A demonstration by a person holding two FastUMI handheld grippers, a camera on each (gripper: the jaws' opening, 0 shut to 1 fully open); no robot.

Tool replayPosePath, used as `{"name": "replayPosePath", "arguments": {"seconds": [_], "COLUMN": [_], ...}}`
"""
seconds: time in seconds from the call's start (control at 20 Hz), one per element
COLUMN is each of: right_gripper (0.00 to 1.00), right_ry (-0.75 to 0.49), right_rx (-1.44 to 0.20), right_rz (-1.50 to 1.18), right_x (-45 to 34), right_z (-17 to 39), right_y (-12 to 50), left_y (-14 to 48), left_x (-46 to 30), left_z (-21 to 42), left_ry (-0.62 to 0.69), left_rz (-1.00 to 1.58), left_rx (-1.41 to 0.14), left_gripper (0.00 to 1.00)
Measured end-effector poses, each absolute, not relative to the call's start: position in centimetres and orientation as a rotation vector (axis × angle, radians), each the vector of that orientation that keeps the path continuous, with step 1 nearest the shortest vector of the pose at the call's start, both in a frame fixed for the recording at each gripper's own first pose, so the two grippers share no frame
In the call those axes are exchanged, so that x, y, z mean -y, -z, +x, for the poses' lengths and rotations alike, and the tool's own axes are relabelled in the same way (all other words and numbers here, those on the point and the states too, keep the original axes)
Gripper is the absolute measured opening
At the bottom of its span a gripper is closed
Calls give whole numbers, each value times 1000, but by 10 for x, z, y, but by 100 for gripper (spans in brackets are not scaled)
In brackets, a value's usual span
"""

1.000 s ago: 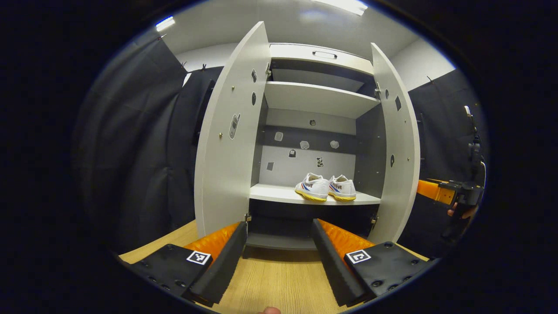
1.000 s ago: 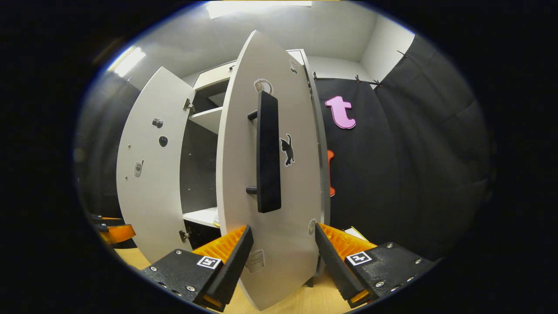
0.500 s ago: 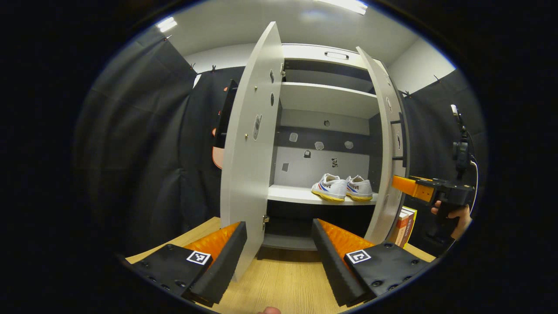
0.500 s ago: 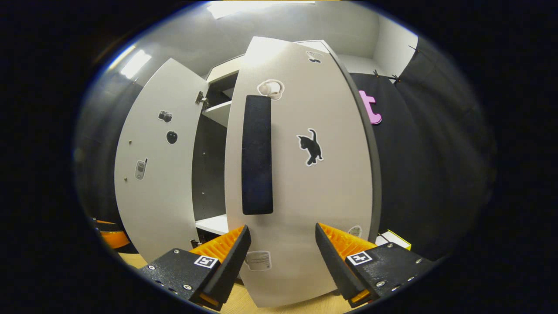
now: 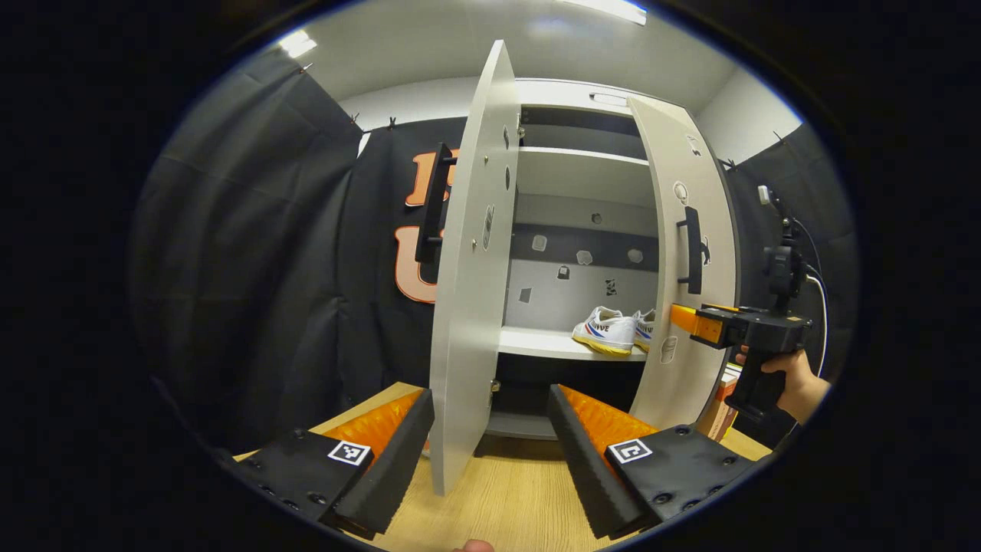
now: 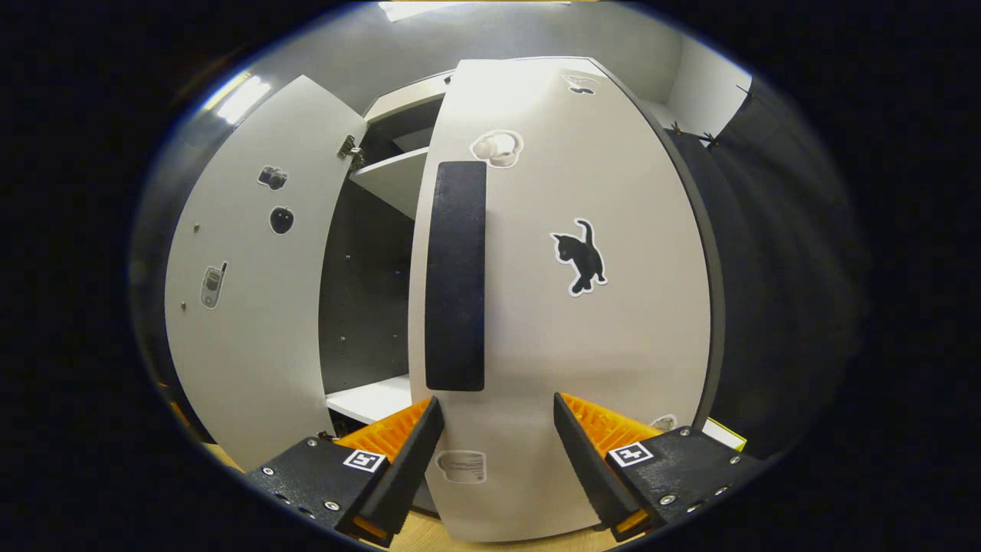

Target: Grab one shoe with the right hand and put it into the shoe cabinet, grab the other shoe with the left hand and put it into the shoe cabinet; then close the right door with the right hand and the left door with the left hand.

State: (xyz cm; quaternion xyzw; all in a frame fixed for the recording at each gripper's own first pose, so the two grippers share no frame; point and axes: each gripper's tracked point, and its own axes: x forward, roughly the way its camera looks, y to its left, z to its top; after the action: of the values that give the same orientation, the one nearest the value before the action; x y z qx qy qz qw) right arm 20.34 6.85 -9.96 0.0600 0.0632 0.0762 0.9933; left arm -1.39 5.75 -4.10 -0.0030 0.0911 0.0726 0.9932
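Bright ceiling lights (image 5: pixel 605 8), sharp focus, strong fisheye bending at edges.

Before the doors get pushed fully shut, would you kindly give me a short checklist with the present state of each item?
1. Both shoes on the shelf, inside the cabinet: ok.
2. Shoes clear of the right door's swing: cannot tell.
3. Right door shut: not ok, partly closed.
4. Left door shut: not ok, wide open.
5. Right gripper open, at the right door's face: ok.
6. Left gripper open, holding nothing, near the left door's edge: ok.
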Motion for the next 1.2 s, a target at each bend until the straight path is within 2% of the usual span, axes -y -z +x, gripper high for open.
{"name": "replayPosePath", "arguments": {"seconds": [0.25,0.8,0.95,1.2], "right_gripper": [91,92,93,93], "right_ry": [-103,-16,-1,-7], "right_rx": [-137,-114,-83,-153], "right_rz": [81,49,59,40], "right_x": [-78,-71,-54,-35], "right_z": [226,235,216,124], "right_y": [104,109,92,100], "left_y": [39,39,38,33], "left_x": [-61,-52,-50,-41], "left_z": [-19,-19,-16,-8], "left_ry": [-153,-136,-129,-106], "left_rz": [-6,-33,-43,-39], "left_rx": [-178,-193,-195,-184], "left_gripper": [97,98,98,97]}}
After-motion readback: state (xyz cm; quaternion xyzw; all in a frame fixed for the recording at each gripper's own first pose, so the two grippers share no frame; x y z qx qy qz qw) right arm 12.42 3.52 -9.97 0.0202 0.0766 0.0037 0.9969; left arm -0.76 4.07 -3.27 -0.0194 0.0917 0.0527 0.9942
